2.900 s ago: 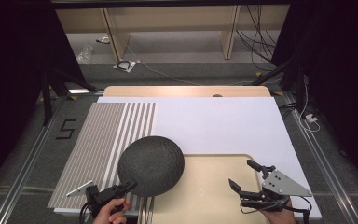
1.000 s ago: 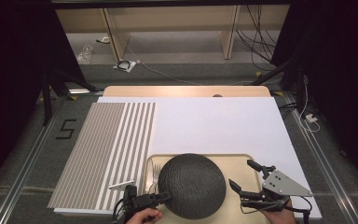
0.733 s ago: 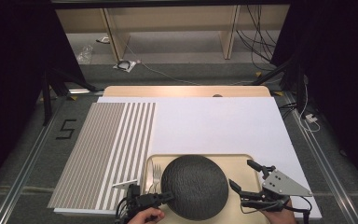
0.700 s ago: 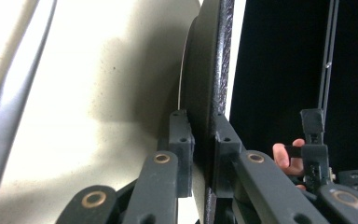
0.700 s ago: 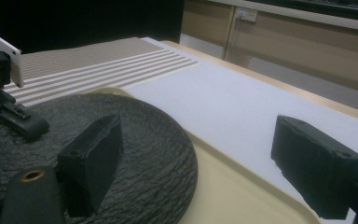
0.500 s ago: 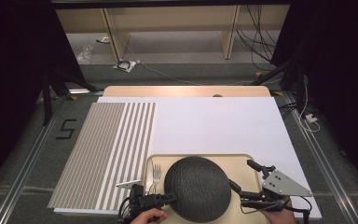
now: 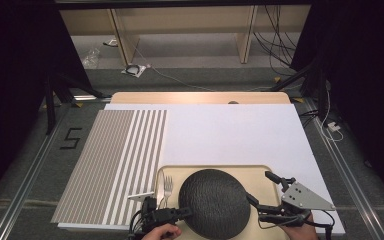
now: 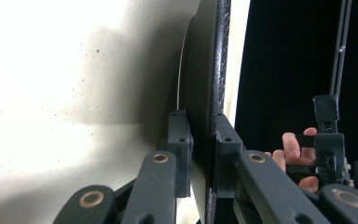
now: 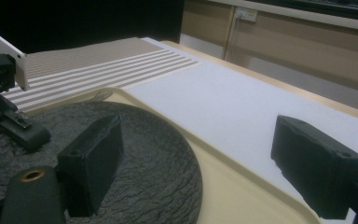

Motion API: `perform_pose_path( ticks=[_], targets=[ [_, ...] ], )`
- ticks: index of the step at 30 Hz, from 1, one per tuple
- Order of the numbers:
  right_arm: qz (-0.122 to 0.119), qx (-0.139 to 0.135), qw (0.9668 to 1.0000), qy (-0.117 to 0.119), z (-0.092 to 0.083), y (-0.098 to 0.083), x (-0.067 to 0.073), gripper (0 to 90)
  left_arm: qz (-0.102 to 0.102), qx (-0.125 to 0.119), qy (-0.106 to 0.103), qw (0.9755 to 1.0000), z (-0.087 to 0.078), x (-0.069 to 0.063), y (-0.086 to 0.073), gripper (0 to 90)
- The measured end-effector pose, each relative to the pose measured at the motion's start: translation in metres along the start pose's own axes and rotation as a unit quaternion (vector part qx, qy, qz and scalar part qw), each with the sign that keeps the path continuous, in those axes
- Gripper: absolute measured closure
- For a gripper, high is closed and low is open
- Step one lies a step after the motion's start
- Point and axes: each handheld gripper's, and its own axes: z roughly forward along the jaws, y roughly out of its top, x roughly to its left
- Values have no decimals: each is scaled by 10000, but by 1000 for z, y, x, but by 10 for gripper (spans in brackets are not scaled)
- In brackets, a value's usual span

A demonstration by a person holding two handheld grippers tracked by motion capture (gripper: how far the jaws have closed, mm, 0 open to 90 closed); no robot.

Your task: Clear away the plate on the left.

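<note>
Left gripper view: left tongs (image 8: 200, 154) clamping rim of dark round plate (image 8: 216, 70), plate seen edge-on, beige tray (image 8: 74, 93) lying beyond. High view giving what that lacks: plate (image 7: 214, 202) sitting flat over tray (image 7: 260, 172) at near edge of bench (image 7: 230, 130), no long axis. Fork (image 7: 168, 186) lying on tray's left part, tines pointing away from person, striped mat (image 7: 110, 160) lying left. Right gripper view: right tongs (image 9: 205, 172) gaping wide, holding nothing, one jaw hovering over plate (image 9: 158, 163).

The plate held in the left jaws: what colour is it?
Dark grey plate, finely textured; right gripper view.
</note>
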Motion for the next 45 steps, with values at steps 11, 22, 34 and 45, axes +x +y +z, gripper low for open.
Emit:
perform_pose_path(
  ticks=[11, 22, 34, 45],
  targets=[
    [-24, 0, 10000, 12, 0, 0, 1, 178, -117, 80, 117, 9998, -1, 7, -1, 815],
    [-37, 21, 10000, 19, 0, 0, 1, 178, -69, 262, 123, 9996, 0, 8, -1, 701],
    [-31, 2, 10000, 24, 0, 0, 1, 178, 249, 366, 232, 9987, -4, -3, 3, 440],
    [-34, -3, 10000, 28, 0, 0, 1, 178, 632, 92, 392, 9972, -17, -8, 15, 377]
  ],
)
